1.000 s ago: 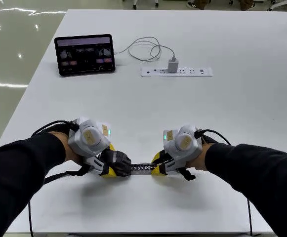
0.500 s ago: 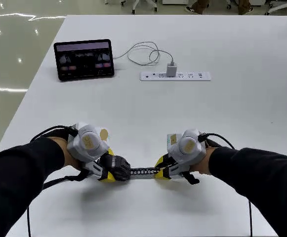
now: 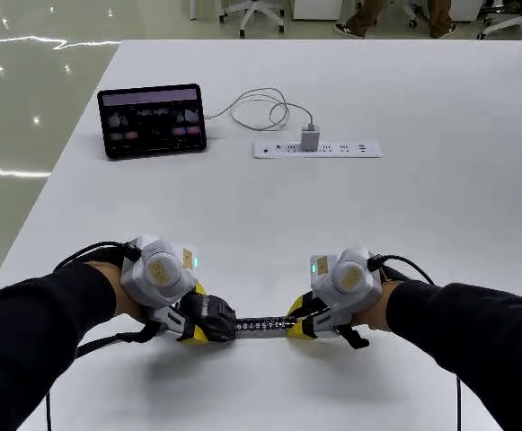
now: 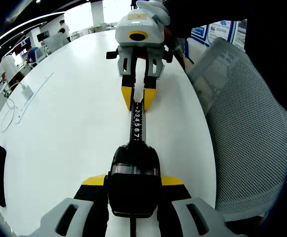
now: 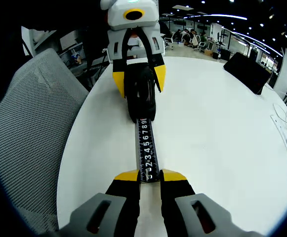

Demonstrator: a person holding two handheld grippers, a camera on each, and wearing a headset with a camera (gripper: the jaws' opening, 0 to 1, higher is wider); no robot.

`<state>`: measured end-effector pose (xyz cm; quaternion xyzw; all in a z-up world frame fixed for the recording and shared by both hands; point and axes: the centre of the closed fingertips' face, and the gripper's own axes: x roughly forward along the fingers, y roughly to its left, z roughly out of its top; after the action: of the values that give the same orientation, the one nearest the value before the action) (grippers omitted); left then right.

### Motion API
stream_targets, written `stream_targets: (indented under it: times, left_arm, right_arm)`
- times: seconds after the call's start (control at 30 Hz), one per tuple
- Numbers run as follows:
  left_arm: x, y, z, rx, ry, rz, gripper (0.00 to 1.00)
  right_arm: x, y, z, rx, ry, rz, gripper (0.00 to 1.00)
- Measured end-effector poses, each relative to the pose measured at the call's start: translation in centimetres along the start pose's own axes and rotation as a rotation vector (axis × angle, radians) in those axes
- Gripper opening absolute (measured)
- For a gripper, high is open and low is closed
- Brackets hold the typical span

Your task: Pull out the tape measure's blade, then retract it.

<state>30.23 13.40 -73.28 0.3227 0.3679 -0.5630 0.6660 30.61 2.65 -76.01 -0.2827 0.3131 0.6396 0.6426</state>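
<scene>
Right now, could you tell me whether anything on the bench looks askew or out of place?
Nothing stands out. The blade runs straight and flat from the case in the left gripper to the right gripper. The tablet and power strip sit tidy farther back.

We count two grey handheld grippers with yellow-tipped black jaws: one left gripper (image 3: 199, 320) and one right gripper (image 3: 296, 326). There is one black plastic tape measure (image 4: 133, 174) with one dark numbered blade (image 5: 144, 145). On the one white table (image 3: 395, 233) we count one black rectangular tablet (image 3: 152, 119), one white power strip (image 3: 352, 149), one white charger plug (image 3: 310, 138) and one looped white cable (image 3: 259, 101). We see one grey mesh chair (image 5: 29, 128).
</scene>
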Motion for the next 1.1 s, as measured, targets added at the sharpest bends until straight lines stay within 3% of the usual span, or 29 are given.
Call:
stream_targets:
  times: [1.1]
  left_arm:
    - [0.0, 0.0, 0.0, 0.004, 0.009, -0.005, 0.34]
  right_arm:
    - [-1.6, -0.3, -1.6, 0.018, 0.003, -0.003, 0.10]
